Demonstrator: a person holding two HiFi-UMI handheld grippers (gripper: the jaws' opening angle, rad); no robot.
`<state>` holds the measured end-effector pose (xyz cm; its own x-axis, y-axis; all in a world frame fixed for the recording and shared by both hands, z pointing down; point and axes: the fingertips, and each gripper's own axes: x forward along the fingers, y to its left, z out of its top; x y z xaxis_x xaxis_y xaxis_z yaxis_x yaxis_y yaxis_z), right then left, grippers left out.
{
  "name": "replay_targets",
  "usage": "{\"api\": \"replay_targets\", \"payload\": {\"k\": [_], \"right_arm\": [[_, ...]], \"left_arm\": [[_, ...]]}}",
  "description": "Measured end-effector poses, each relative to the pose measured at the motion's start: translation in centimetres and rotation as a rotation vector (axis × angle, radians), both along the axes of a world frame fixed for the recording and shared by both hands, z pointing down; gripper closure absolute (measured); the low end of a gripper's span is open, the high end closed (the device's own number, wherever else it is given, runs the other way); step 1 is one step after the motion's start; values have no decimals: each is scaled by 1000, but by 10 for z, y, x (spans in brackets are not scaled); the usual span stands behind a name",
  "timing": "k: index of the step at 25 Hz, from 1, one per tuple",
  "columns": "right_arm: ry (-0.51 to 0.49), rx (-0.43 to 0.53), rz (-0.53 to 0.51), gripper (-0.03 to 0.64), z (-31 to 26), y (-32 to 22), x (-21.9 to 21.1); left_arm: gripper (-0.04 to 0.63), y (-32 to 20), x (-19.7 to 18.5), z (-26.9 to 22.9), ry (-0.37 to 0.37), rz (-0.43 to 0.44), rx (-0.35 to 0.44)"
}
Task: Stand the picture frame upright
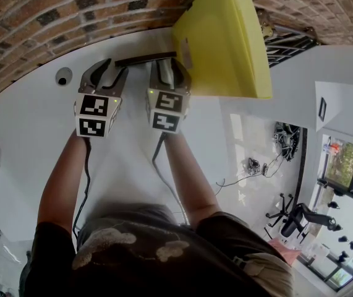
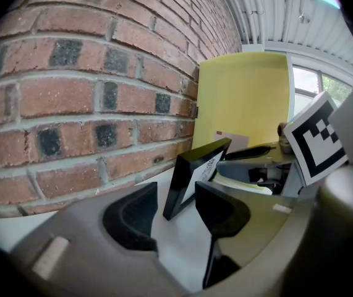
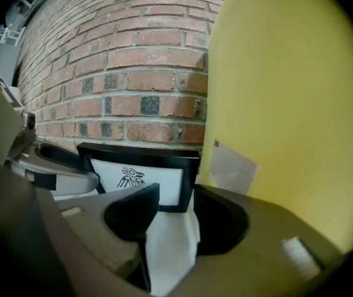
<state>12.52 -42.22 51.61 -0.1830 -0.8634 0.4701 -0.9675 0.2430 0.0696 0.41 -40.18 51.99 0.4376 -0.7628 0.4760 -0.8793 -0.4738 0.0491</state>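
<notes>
Upright on the table: the left gripper is held with its jaws apart and nothing clamped. One end of the frame is seen just ahead of their gap, set on its lower edge and slightly tilted. Close beyond the frame the wall is met. The right gripper is likewise held open and empty, with the frame's printed face turned toward it just ahead of its tips. The frame is judged light and stiff, with a thin black moulding. Its front may be glazed, so it is likely smooth and easily cracked. It is best taken by the end rails or the top rail, one gripper to each end, and never by the face. What props it from behind cannot be seen. Little room is left ahead of the tips, and the board stands close at the right gripper's right. Bare table is left open to the left gripper's left and behind both.
</notes>
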Motion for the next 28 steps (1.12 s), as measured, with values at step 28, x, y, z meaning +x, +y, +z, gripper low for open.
{"api": "replay_targets", "payload": {"k": [28], "right_arm": [[6, -31, -30, 431, 9, 16, -9]], "left_arm": [[397, -1, -2, -2, 4, -7, -2]]}}
